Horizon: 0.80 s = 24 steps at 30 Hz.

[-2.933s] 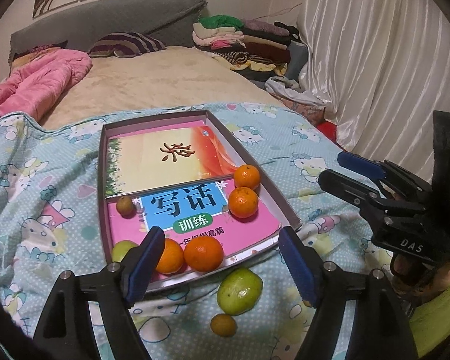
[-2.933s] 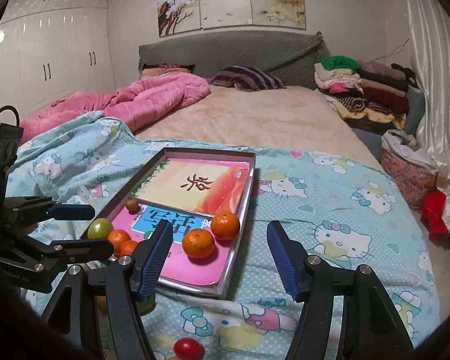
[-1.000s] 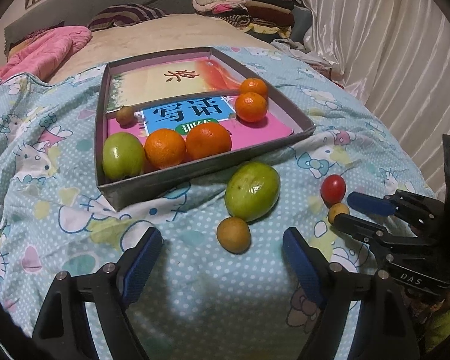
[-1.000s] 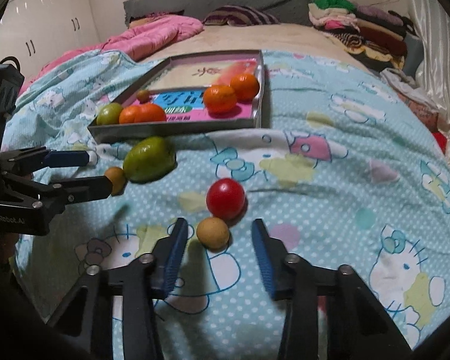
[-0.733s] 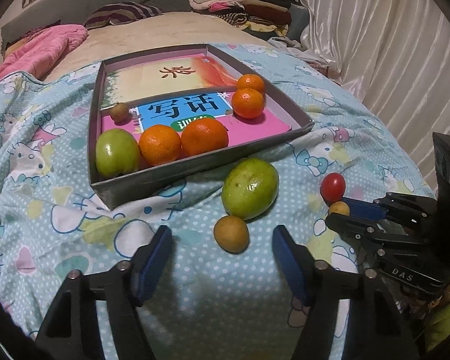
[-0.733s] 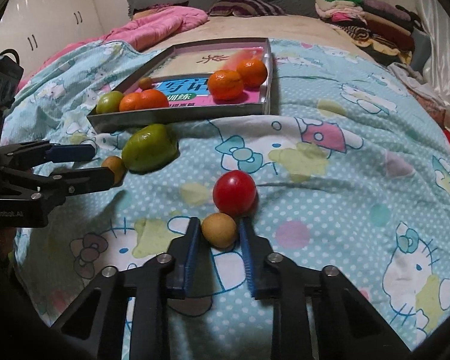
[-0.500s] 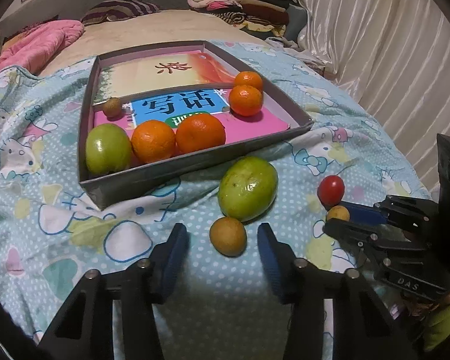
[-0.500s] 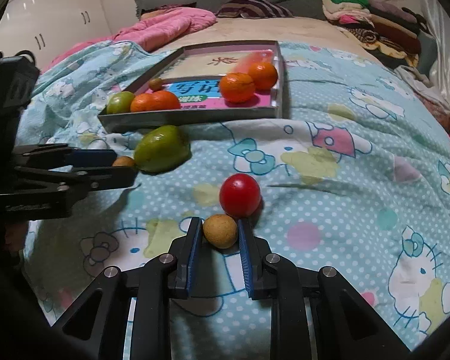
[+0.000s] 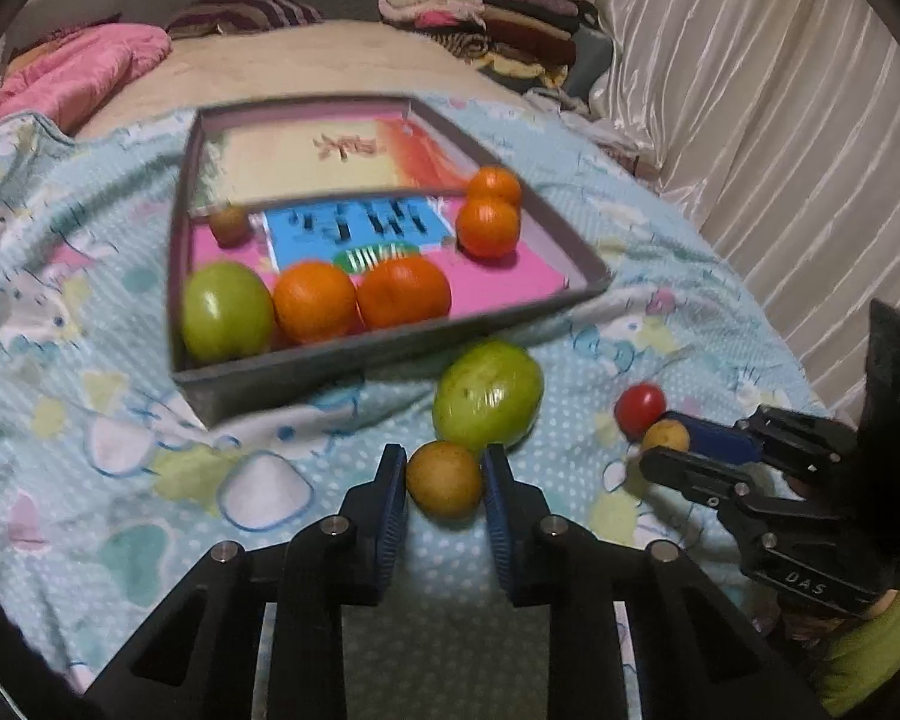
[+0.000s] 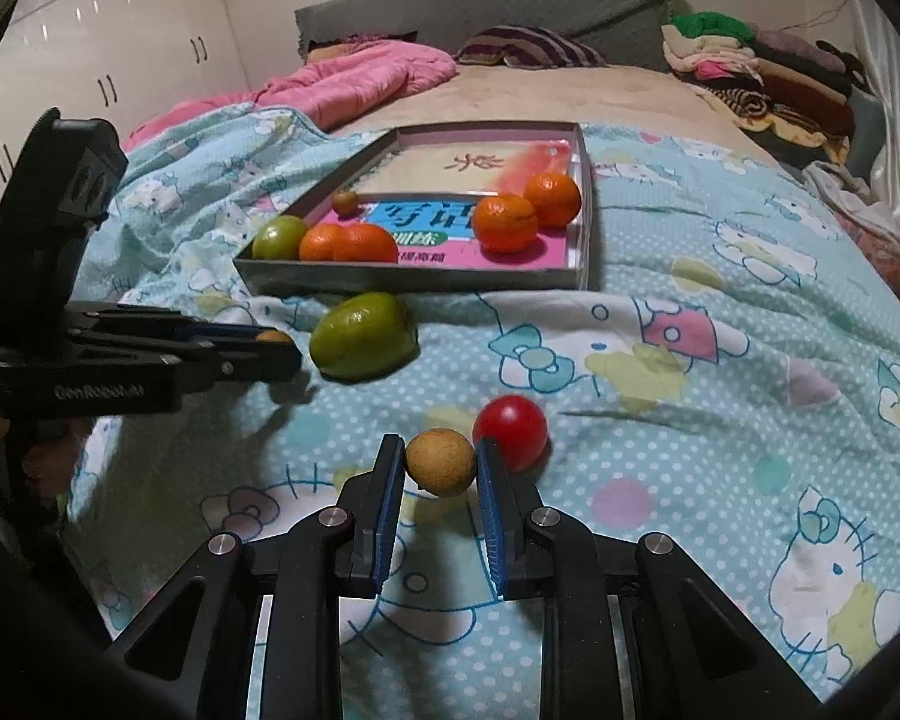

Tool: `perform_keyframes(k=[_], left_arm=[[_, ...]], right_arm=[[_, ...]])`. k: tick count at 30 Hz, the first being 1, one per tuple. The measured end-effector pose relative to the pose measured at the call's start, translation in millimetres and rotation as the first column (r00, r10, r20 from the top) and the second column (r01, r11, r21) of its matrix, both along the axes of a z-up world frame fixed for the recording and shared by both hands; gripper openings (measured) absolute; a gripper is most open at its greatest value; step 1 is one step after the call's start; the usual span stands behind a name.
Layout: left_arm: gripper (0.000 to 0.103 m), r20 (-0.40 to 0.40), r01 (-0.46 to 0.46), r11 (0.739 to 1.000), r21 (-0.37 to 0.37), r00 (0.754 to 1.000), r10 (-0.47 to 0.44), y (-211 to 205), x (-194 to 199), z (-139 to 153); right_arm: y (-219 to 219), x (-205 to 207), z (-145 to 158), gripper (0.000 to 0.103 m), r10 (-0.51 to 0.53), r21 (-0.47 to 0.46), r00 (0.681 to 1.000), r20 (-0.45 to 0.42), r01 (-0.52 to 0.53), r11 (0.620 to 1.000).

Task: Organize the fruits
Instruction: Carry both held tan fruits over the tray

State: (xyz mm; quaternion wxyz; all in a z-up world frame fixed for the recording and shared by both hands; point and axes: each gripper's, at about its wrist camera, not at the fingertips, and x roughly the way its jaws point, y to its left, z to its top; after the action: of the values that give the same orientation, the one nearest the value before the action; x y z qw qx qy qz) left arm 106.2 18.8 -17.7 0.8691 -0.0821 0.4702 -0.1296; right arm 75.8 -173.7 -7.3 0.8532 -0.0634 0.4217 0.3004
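Note:
On a blue cartoon-print bedspread, my left gripper [image 9: 444, 477] is shut on a small yellow-brown fruit [image 9: 444, 478], just in front of a large green fruit [image 9: 489, 394]. My right gripper [image 10: 440, 461] is shut on a second small yellow-brown fruit [image 10: 440, 461], which sits beside a red cherry tomato [image 10: 511, 425]. Behind them stands a grey shallow box [image 9: 306, 369] lined with books; it holds several oranges [image 9: 314, 300], a green fruit [image 9: 227, 312] and a small brown fruit [image 9: 229, 224]. Each gripper also shows in the other's view: the right gripper [image 9: 666, 441] at the right, the left gripper [image 10: 273, 342] at the left.
The box stands on a bed with a pink quilt [image 10: 360, 81] at the far left. Folded clothes [image 10: 756, 78] are piled at the far right beside white curtains [image 9: 780, 120]. White wardrobes [image 10: 90, 60] line the left wall. A person's green sleeve [image 9: 870, 648] shows behind the right gripper.
Both grippers came down from over the box to the loose fruit in front of it. Their jaws narrowed and closed on the two small yellow-brown fruits, the right one first.

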Motion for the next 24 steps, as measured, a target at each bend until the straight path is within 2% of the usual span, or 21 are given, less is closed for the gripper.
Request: perform_keyframes(k=[10, 24], left_arm=[[0.026, 0.069, -0.079, 0.997, -0.006, 0.995, 0.079, 33.1, 2.7, 32.5], [0.026, 0.078, -0.108, 0.994, 0.021, 0.991, 0.106, 41.2, 35.9, 44.5]], right_arm=[[-1.0, 5.9, 14.1, 0.024, -0.004, 0.030, 0.999, 0.036, 0.003, 1.000], [-2.2, 36.0, 35.3, 0.024, -0.028, 0.042, 0.997, 0.077, 0.025, 0.999]])
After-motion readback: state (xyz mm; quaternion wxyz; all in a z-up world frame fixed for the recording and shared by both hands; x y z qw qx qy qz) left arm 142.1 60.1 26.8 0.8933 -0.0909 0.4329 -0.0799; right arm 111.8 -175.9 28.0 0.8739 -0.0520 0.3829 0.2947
